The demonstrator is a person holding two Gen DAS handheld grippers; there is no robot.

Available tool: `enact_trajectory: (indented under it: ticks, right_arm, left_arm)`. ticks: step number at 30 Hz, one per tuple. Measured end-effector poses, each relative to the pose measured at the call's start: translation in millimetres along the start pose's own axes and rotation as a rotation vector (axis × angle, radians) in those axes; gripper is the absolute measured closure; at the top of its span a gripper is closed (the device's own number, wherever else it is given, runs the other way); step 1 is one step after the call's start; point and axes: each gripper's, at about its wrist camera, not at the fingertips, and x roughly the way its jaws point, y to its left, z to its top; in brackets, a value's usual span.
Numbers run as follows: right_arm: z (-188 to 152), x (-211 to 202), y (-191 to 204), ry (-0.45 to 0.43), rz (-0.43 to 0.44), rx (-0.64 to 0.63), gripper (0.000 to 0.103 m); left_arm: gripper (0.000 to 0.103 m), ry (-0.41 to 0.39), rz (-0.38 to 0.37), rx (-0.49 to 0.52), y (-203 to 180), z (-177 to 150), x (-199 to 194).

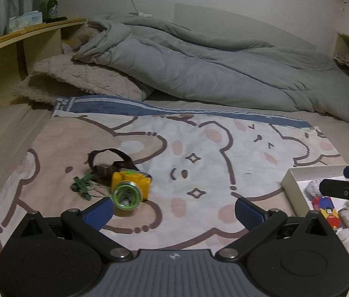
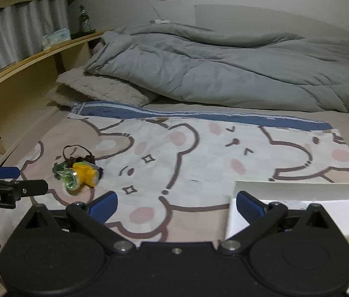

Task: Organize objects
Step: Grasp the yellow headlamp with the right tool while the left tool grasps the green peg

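Observation:
A yellow headlamp (image 1: pixel 130 186) with a green-rimmed lens and a brown strap (image 1: pixel 110 162) lies on the bear-print blanket (image 1: pixel 199 153), with a small green toy (image 1: pixel 83 185) beside it. My left gripper (image 1: pixel 174 212) is open and empty, its left fingertip just in front of the headlamp. The headlamp also shows in the right wrist view (image 2: pixel 81 174). A white box (image 1: pixel 292 183) at the right holds a red-and-blue item (image 1: pixel 326 209) and a grey lump (image 1: pixel 313 188). My right gripper (image 2: pixel 177 204) is open and empty at the box's (image 2: pixel 298 188) near left corner.
A grey duvet (image 1: pixel 211 66) and a fuzzy pillow (image 1: pixel 85 79) lie at the back of the bed. A wooden headboard shelf (image 1: pixel 26 32) at the left carries a green bottle (image 1: pixel 52 5) and a tissue pack (image 1: pixel 26 19).

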Motion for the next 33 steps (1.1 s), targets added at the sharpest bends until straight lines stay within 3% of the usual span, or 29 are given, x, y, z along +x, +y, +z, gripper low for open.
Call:
enact_trajectory:
  ticks: [13, 21, 24, 33]
  right_arm:
    - [3, 29, 29, 0.001, 0.090, 0.050, 0.000]
    - [3, 43, 47, -0.019, 0.008, 0.043, 0.000]
    - [2, 47, 52, -0.052, 0.031, 0.031, 0.000]
    - [6, 95, 77, 0.024, 0.000, 0.081, 0.000]
  left_arm:
    - [0.000, -0.040, 0.010, -0.043, 46, 3, -13]
    - [0.001, -0.070, 0.032, 0.008, 66, 2, -15]
    - [0.000, -0.107, 0.062, 0.019, 81, 6, -9]
    - [0.000, -0.102, 0.194, -0.072, 139, 22, 33]
